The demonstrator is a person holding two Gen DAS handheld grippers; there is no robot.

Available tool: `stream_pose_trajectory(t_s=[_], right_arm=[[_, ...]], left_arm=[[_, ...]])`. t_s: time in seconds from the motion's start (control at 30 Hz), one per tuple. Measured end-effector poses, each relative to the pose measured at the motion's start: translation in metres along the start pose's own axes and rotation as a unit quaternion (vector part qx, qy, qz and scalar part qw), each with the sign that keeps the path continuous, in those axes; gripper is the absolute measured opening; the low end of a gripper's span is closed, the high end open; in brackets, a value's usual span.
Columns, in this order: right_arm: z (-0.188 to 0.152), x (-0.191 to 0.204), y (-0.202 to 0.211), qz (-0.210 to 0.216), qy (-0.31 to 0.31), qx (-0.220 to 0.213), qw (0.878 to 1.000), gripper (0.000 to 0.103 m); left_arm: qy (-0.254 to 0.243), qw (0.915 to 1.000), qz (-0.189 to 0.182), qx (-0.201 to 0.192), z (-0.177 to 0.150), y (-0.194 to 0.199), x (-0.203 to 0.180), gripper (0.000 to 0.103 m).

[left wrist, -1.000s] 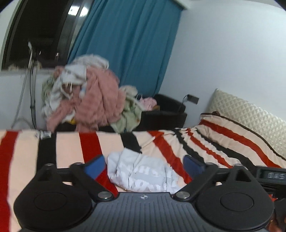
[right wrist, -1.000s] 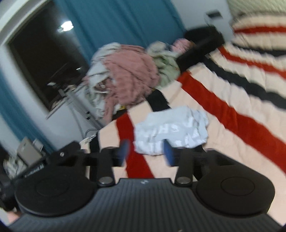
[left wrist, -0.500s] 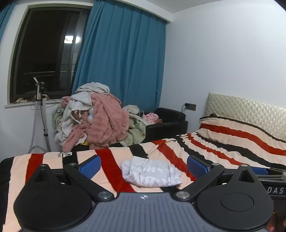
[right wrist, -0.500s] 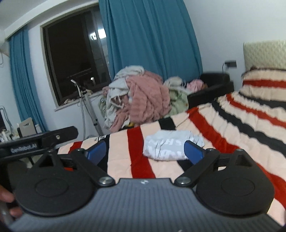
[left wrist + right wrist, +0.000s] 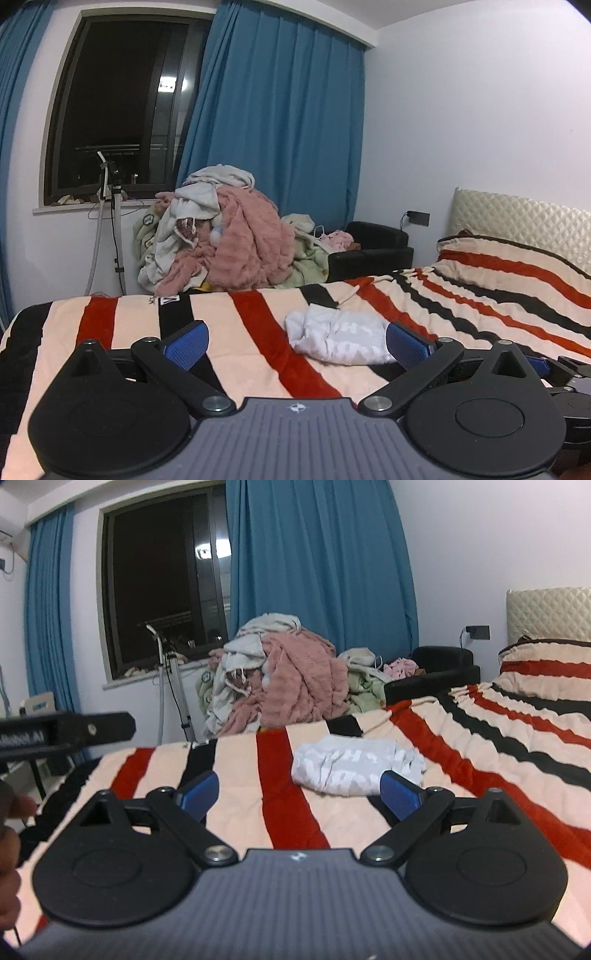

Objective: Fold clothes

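Note:
A white garment with grey lettering [image 5: 338,338] lies folded in a small bundle on the striped bed blanket [image 5: 236,325]; it also shows in the right wrist view [image 5: 354,770]. My left gripper [image 5: 295,341] is open and empty, held above the blanket short of the garment. My right gripper [image 5: 299,792] is open and empty, also short of the garment. Part of the right gripper [image 5: 569,373] shows at the left view's right edge, and the left gripper's body [image 5: 62,733] shows at the right view's left edge.
A tall pile of pink, white and green laundry [image 5: 229,236] sits beyond the bed's far edge under the window. A black armchair [image 5: 373,251] stands beside it. A metal stand [image 5: 114,229] is by the wall. The padded headboard [image 5: 524,218] is at right.
Both grippers have pulled back and levelled out from the garment, which now sits farther off. The right gripper's jaws have opened wide from a narrower gap.

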State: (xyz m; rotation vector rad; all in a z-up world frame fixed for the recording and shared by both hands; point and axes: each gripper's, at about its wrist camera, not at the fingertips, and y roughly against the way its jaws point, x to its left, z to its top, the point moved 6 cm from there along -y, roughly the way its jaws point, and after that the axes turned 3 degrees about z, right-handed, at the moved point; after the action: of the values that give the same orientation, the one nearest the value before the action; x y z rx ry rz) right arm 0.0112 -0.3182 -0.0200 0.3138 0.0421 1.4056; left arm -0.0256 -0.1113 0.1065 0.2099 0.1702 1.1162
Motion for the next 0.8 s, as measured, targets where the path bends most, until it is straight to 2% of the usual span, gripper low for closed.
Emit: stream_pose_trajectory(t_s=[0.1, 0.33, 0.8], right_arm=[[-0.002, -0.001, -0.004, -0.013, -0.004, -0.01, 1.0, 0.096], [-0.008, -0.011, -0.009, -0.035, -0.02, 0.001, 0.999, 0.095], [-0.01, -0.008, -0.009, -0.046, -0.008, 0.011, 0.999, 0.096]], left_arm=[[0.006, 1.0, 0.0, 0.002, -0.01, -0.003, 0.005, 0.103], [0.015, 0.9997, 0.009, 0.018, -0.03, -0.007, 0.016, 0.103], [0.023, 0.9992, -0.01, 0.033, -0.035, -0.009, 0.01, 0.103]])
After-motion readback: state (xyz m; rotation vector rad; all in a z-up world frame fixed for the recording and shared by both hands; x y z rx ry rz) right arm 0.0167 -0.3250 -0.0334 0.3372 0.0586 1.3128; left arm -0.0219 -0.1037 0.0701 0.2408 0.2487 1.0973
